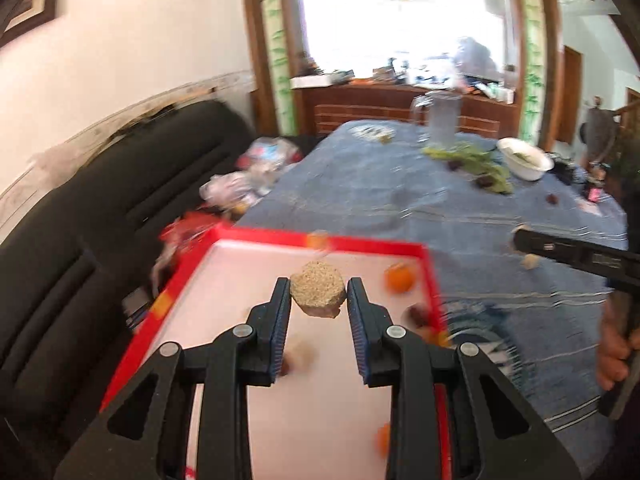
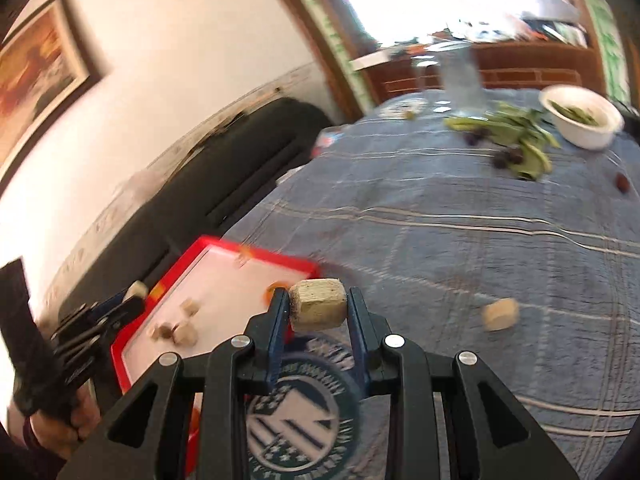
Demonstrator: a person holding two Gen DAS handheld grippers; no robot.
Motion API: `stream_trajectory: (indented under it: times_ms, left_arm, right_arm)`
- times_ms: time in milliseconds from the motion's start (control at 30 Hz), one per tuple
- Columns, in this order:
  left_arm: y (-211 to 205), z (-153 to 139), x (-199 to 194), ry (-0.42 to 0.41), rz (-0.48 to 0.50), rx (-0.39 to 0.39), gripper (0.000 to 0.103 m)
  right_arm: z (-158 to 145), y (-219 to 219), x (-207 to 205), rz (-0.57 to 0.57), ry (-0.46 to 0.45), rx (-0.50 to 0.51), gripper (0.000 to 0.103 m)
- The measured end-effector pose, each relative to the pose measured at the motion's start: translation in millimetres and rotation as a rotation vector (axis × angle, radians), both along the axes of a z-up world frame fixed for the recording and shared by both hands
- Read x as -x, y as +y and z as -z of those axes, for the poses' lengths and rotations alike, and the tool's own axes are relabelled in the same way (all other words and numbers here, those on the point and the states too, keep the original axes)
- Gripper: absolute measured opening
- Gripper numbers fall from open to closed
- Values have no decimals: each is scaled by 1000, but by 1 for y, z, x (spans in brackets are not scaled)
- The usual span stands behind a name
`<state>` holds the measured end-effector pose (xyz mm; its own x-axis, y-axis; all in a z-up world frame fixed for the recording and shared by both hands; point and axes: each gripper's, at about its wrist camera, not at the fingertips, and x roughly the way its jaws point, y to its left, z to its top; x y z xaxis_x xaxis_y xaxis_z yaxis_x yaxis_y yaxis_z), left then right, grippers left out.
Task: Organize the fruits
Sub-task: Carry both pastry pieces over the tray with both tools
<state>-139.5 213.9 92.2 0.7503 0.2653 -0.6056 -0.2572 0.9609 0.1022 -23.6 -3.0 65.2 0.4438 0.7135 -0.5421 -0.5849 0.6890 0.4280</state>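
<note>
Both grippers are carrying cut slices toward the red tray [image 1: 280,236], presumably for sorting. Left gripper [image 1: 318,298] is clamping a round slice [image 1: 318,290] above the tray floor, tilting downward. Right gripper [image 2: 318,308] is pinching a slice [image 2: 318,304] over the cloth [image 2: 460,220], beside the tray, angling down.

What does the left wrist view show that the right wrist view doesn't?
Only the left wrist view: the left gripper shut on a round beige chunk over the red tray, and a dark fruit at the tray's right edge.

Only the right wrist view: the right gripper shut on its own beige chunk, a loose chunk on the blue tablecloth, and a framed picture.

Both: the tray, tablecloth, white bowl and green leaves.
</note>
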Motion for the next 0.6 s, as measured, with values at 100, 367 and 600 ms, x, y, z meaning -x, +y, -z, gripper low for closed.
stream_trajectory:
  times_ms: [100, 367, 600]
  left_arm:
    - [14, 14, 6, 31, -25, 3, 31]
    - [21, 27, 15, 58, -31, 4, 31]
    - [16, 33, 18, 78, -22, -29, 31]
  right_arm:
    - [-2, 22, 21, -75, -31, 30, 28]
    - [-2, 63, 75, -225, -144, 85, 28]
    - [16, 78, 94, -295, -183, 155, 28]
